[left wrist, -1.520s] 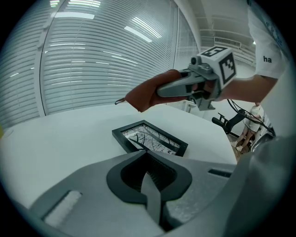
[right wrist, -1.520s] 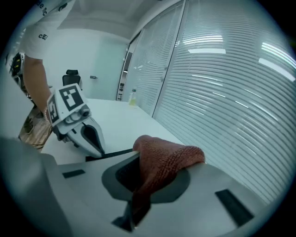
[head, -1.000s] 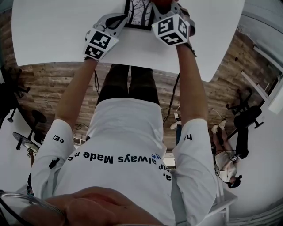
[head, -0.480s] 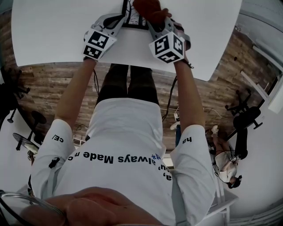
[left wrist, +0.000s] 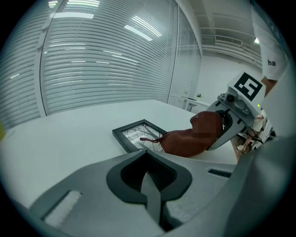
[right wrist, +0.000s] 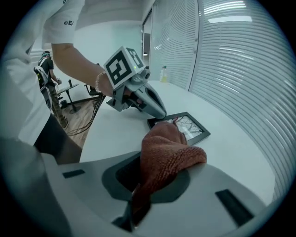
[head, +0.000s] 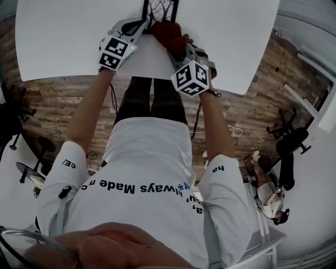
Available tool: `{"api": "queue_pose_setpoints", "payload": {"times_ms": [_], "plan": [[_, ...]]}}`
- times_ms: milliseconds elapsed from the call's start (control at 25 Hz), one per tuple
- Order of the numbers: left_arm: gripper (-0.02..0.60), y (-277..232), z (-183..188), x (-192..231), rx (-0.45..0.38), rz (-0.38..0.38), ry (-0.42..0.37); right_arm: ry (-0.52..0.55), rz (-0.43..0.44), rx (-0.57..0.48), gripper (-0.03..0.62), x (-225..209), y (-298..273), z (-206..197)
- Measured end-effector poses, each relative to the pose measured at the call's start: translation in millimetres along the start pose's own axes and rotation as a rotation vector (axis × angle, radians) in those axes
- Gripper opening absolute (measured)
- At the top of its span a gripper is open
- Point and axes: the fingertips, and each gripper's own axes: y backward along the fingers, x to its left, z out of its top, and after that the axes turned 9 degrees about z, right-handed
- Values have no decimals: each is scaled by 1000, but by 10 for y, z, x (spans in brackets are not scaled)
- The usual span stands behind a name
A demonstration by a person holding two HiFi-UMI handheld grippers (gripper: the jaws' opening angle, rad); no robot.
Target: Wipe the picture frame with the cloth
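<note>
Two grippers are working at the far edge of the white table (head: 63, 37). The picture frame (head: 160, 9) is lying flat there, black-edged, with a bare-branch picture under the glass. The left gripper (left wrist: 150, 185) is sitting with its jaws pressed together and nothing between them, and its nose is resting just beside the frame's near left corner. The right gripper (right wrist: 132, 208) is coming in from the other side with its jaws clenched on the rust-red cloth (right wrist: 169, 152). The cloth is bunching up out of the jaws in a thick fold. In the left gripper view, the free end of the cloth is pressing down over the frame's near right corner, with a loose thread trailing across the glass. The person is leaning over the table in a white T-shirt, both arms stretching forward.
</note>
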Motion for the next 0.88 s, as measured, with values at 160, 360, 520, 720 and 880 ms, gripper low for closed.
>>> {"api": "queue_pose_setpoints", "payload": {"times_ms": [160,360,520,720,880], "plan": [[2,94,106,-25,-9,-11,4,-85,-100,-149,28,-199,338,318],[3,647,793,-56,-174,18,34,-127,-246,-333,28,-409,1102,900],[3,1321,1380,-161,-316,42,88,-189,-303,-495,28,-312,1772,1372],[3,2271,2136,-296,-516,55,125,-214,-358,-680,28,-45,2582,1984],[3,2824,2536,-407,-624,52,133,-205,-388,-766,28,149,3071,2374]]}}
